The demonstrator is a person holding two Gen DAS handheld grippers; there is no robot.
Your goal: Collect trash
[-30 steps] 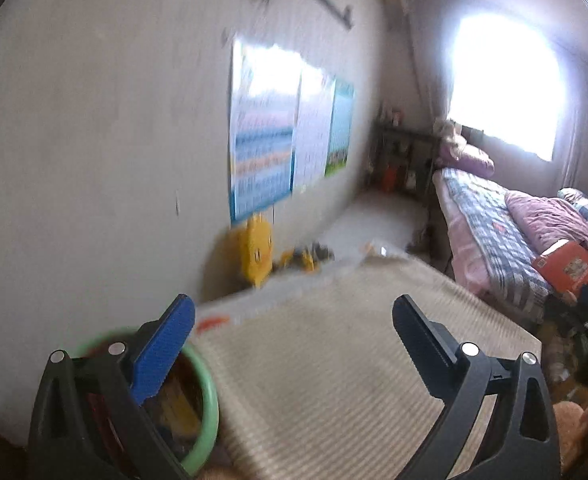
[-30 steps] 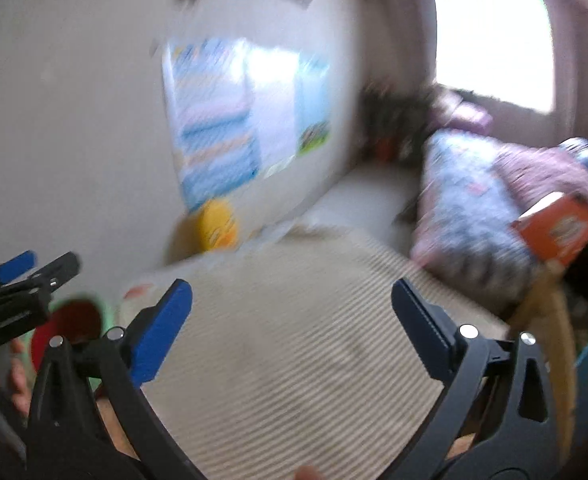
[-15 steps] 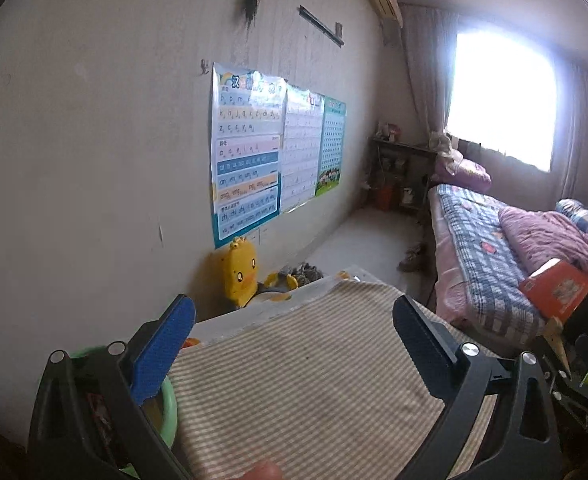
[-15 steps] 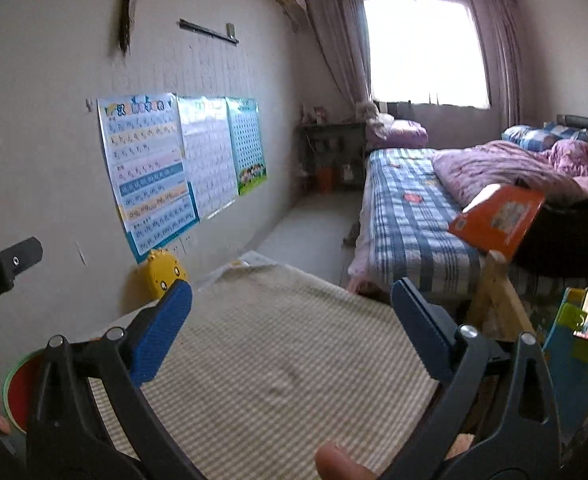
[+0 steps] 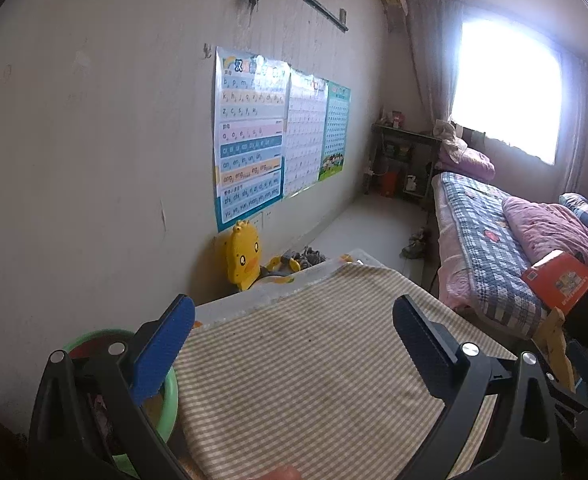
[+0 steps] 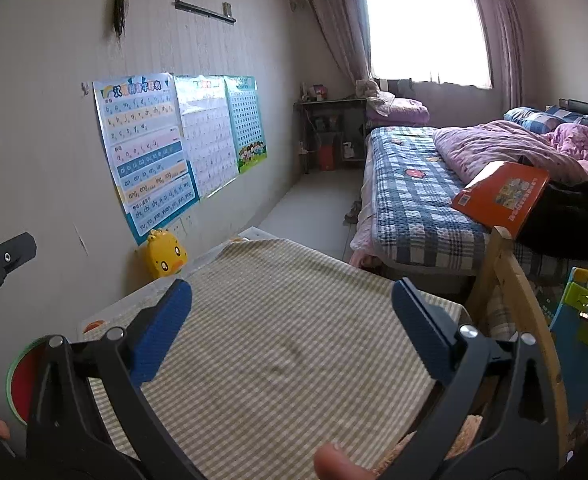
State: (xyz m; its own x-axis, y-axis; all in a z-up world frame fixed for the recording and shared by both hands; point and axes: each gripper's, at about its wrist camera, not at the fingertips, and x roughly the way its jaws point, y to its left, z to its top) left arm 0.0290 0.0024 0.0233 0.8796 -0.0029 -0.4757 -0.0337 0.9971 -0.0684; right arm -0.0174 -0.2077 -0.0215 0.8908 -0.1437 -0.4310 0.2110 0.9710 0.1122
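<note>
Bedroom scene seen along two hand-held claws. Ahead of both claws, filling the near field, lies the striped tablecloth (image 5: 314,368) on a low table; no loose rubbish shows on it in either view. Beyond and to the right of the claws stands the bed (image 6: 410,192) with an orange book (image 6: 502,194) propped at its near end. Beyond and to the left, the wall carries the posters (image 5: 249,136), with a yellow duck toy (image 5: 245,254) on the floor beneath them.

The task's receptacle, the green bin (image 5: 169,396), sits low and just left of the left claw (image 5: 294,344), largely hidden behind that claw's left finger. Its contents are dark and mixed, possibly wrappers; the view is too obstructed to say.

Left claw: fingers spread wide, nothing between them. Right claw (image 6: 291,328): likewise spread wide and empty, hovering above the cloth, with the bin's rim at its far lower left.

Judged step: searching for the next item, or finishing. To do this well, both claws should be tilted down and swept over the table edges and the floor beside the bin, since the present forward gaze shows mostly wall and bed. Any found piece is best pinched at its centre, then released directly over the bin's opening.
</note>
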